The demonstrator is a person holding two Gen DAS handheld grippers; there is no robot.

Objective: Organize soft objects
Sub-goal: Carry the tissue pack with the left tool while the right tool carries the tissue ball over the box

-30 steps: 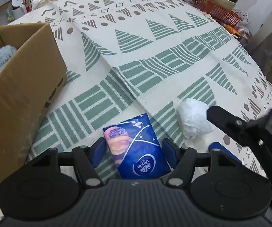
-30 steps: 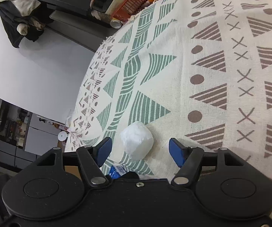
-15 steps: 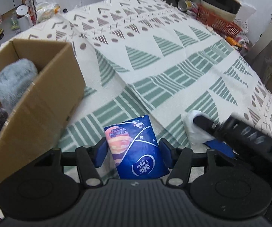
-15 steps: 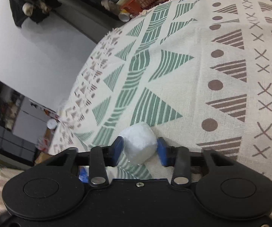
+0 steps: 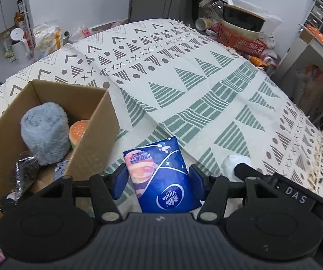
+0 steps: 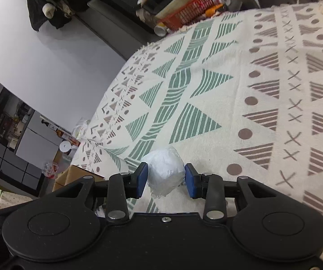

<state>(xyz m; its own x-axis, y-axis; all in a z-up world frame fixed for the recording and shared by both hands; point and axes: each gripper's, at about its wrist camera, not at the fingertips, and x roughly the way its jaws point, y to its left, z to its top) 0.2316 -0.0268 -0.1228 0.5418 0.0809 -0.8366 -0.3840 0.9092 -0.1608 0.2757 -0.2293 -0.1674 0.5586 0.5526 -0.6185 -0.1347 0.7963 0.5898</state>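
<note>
Left tool point(image 5: 158, 181) grips the blue plastic tissue pack point(image 5: 161, 175), right tool point(image 6: 166, 178) the white crumpled ball point(image 6: 164, 171), both likely bound for the brown cardboard box point(image 5: 94, 139) at ten o'clock.

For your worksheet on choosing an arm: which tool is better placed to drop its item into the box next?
Left. The left tool holds the tissue pack right beside the open box, while the right tool grips the white wad on the far side of it.
</note>
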